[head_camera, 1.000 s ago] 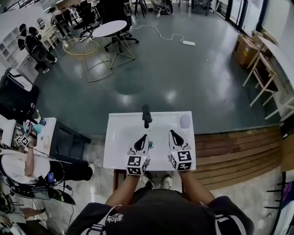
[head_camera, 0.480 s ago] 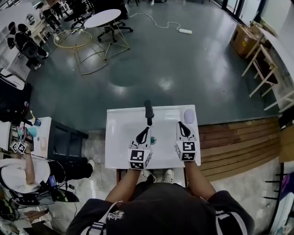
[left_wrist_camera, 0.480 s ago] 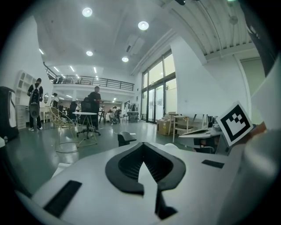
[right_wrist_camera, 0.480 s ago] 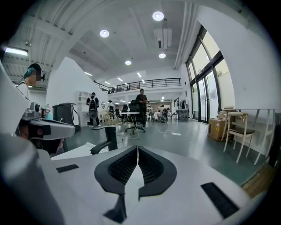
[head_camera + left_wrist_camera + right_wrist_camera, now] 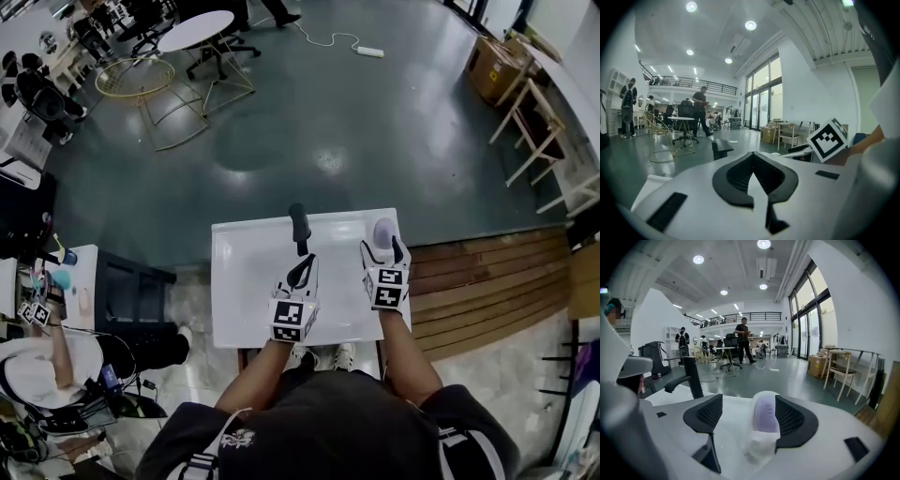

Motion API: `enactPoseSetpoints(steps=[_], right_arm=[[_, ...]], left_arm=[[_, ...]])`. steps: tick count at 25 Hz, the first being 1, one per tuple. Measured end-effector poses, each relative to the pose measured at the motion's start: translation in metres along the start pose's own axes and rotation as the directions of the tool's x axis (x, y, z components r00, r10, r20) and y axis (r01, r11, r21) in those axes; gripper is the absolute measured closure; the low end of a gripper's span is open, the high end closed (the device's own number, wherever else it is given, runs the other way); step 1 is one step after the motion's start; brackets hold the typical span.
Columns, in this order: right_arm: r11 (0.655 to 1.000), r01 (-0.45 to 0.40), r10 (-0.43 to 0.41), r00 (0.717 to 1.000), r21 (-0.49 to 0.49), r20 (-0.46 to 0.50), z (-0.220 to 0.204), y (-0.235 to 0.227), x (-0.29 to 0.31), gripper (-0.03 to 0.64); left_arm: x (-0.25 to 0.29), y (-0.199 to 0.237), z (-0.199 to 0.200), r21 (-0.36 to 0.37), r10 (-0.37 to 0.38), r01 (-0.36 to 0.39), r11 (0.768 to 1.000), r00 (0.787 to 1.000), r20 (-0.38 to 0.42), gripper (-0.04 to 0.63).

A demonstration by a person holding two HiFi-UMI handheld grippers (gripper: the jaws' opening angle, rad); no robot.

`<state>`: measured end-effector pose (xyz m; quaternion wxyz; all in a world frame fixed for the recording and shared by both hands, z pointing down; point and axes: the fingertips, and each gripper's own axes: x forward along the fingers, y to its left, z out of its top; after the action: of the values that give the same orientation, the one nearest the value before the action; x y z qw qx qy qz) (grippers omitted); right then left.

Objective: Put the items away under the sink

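Open-plan hall, white sink surface (image 5: 244, 281) below you: the fingers (image 5: 794, 418) of your right gripper (image 5: 382, 249) stand well apart, having just been opening. A lilac-and-white item (image 5: 764, 414) sits between them, close against the right-hand finger. Whether it touches that pad cannot be told, and nothing is clamped. From the head view, the item rests at the far right corner of the surface, with the gripper's tips on either side of it.

The fingers (image 5: 740, 176) of your left gripper (image 5: 304, 267) are pressed together with nothing between them. The gripper is over the middle of the surface, its tips just short of the black faucet (image 5: 299, 227) that rises at the far edge.

Beyond the surface spreads a glossy grey floor (image 5: 356, 141). On it, well apart from you, stand a round white table (image 5: 197, 33) and a gold wire chair (image 5: 141, 80). A white power strip (image 5: 368, 52) lies with its cable trailing. A cardboard box (image 5: 492, 70) sits near pale wooden chairs at the right. Wooden decking (image 5: 478, 291) runs along the right of the surface. A person (image 5: 743, 341) stands by the distant table.
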<state>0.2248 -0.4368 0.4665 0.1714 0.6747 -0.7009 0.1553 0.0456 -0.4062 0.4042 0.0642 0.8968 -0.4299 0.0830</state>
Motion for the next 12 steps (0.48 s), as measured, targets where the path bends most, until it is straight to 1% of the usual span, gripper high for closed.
enactPoseSetpoints(steps=[3,6,8,12], right_arm=[[0.999,0.035,-0.034,0.998,0.016,-0.054,-0.01,-0.017,0.019,0.22],[0.998,0.052,-0.048,0.993,0.029,-0.112,-0.021,-0.028,0.039,0.167],[0.998,0.047,-0.042,0.988,0.035,-0.146,-0.027,-0.03,0.051,0.152],[0.999,0.034,-0.027,0.977,0.031,-0.212,-0.042,-0.033,0.069,0.139]], left_arm=[[0.003,-0.002,-0.006,0.005,-0.005,0.005,1.0,1.0,-0.011,0.589],[0.004,-0.006,-0.01,0.041,-0.026,0.027,0.999,0.999,-0.03,0.588],[0.004,-0.006,-0.013,0.046,-0.028,0.03,0.998,0.999,-0.038,0.588],[0.004,0.0,-0.025,0.028,-0.008,0.009,1.0,0.998,-0.057,0.589]])
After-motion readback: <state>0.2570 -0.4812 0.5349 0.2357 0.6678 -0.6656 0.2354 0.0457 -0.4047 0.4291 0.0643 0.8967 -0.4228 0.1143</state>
